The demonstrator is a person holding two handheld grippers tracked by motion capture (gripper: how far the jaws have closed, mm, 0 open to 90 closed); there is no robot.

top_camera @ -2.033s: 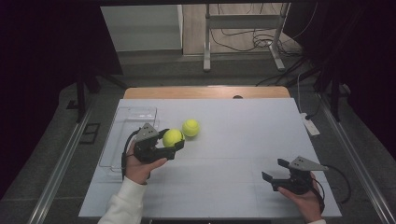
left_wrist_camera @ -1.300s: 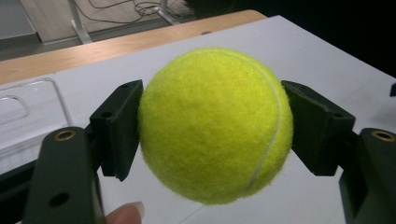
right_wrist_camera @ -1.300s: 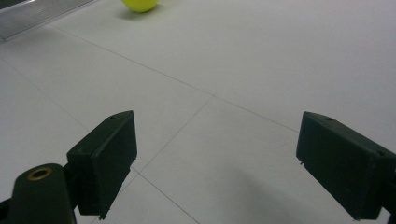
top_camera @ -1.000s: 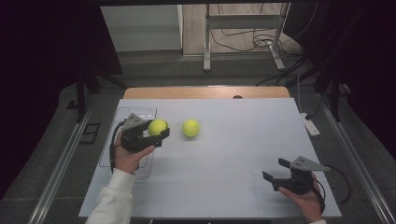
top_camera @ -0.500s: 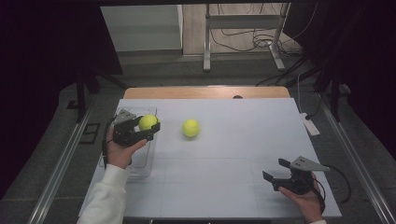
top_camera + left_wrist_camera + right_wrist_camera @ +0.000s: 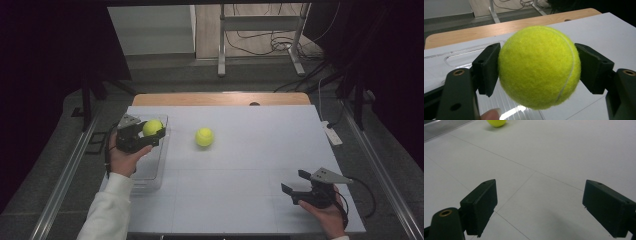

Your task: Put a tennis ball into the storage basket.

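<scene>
White tabletop (image 6: 250, 170): our left gripper (image 6: 142, 136) clamps one ball (image 6: 152, 127) above the clear tray (image 6: 150, 172), our right gripper (image 6: 296, 187) gaping wide, empty.

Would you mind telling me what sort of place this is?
Probably a lab recording station: a white table ringed by black curtains, loose floor cables, and a metal stand behind.

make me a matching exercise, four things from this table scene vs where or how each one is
Things:
1. held ball
2. loose ball
3. right gripper
4. clear tray

States:
a. jaws open, nothing between them
b. at the table's left edge, under the left gripper
c. clamped between two black jaws
d. lying free on the white table

Pairs: 1-c, 2-d, 3-a, 4-b
</scene>
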